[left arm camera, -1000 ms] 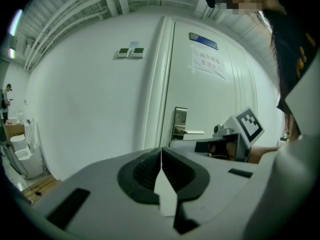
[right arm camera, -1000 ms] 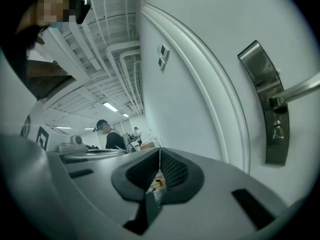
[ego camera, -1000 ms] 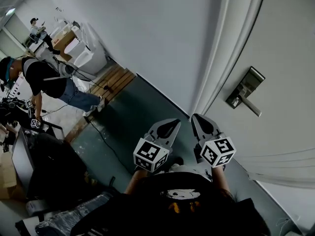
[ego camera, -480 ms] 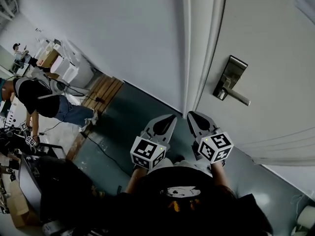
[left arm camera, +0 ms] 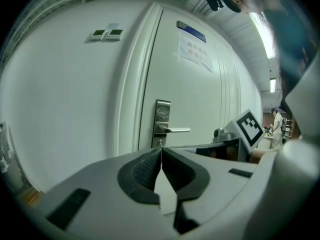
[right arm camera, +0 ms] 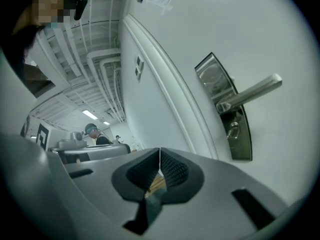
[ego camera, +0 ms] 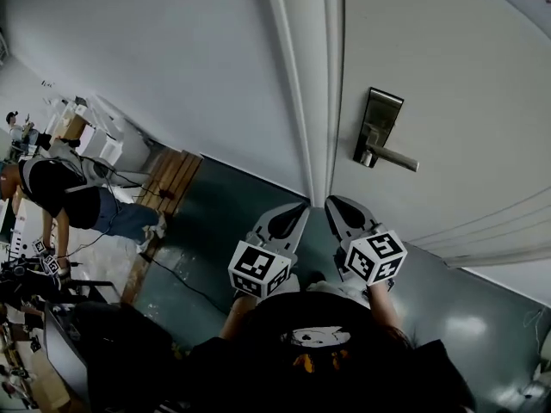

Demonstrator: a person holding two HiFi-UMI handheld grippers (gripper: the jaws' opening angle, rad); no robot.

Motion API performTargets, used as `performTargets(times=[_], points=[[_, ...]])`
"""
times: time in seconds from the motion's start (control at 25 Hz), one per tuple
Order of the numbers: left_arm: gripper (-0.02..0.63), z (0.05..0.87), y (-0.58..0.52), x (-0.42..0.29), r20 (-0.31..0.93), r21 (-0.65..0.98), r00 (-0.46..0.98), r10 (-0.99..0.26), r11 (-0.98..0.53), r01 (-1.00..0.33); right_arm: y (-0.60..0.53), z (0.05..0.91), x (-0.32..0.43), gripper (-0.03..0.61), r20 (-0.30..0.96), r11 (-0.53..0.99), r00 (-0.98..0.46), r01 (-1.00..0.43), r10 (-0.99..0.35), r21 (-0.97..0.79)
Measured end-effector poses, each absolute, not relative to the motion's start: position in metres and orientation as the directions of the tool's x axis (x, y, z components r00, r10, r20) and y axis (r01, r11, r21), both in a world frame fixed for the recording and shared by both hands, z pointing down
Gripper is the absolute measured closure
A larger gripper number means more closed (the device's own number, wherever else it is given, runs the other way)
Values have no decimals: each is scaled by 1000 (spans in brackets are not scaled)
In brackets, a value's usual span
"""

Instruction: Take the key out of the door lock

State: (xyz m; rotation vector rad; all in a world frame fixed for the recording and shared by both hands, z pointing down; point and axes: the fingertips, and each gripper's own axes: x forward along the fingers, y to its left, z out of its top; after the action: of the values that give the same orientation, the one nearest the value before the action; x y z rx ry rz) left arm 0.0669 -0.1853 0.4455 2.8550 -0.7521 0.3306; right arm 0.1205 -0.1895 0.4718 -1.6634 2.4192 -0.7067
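A steel lock plate (ego camera: 376, 129) with a lever handle (ego camera: 392, 157) is fixed on the white door (ego camera: 448, 76). Under the lever, a small key (right arm camera: 232, 129) sticks out of the plate; in the left gripper view the key (left arm camera: 160, 143) is a tiny stub. Both grippers hang side by side in front of my chest, well short of the door and below the lock. My left gripper (ego camera: 297, 213) is shut and holds nothing. My right gripper (ego camera: 334, 205) is shut too, also with nothing in it. The left gripper (left arm camera: 161, 151) and right gripper (right arm camera: 160, 154) both point toward the lock.
The door frame (ego camera: 310, 101) runs left of the lock, then a white wall with two switches (left arm camera: 106, 34). A paper notice (left arm camera: 195, 51) hangs on the door. Far left, a person (ego camera: 65, 192) bends over by a wooden pallet (ego camera: 176, 170) and cables on the floor.
The head view has swung toward the door: the lock plate has shifted left and stands more upright in the picture. Both grippers stay shut, side by side in front of my chest.
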Motion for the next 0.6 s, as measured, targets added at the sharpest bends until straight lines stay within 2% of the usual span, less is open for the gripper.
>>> performTargets(times=[0.4, 0.6], points=[[601, 442, -193, 66, 251, 124, 905, -344, -916, -382, -194, 472, 131, 572, 178, 134, -241, -874, -954, -467], [601, 447, -208, 73, 249, 129, 937, -243, -951, -281, -204, 482, 141, 571, 196, 18, -130, -873, -972, -487]])
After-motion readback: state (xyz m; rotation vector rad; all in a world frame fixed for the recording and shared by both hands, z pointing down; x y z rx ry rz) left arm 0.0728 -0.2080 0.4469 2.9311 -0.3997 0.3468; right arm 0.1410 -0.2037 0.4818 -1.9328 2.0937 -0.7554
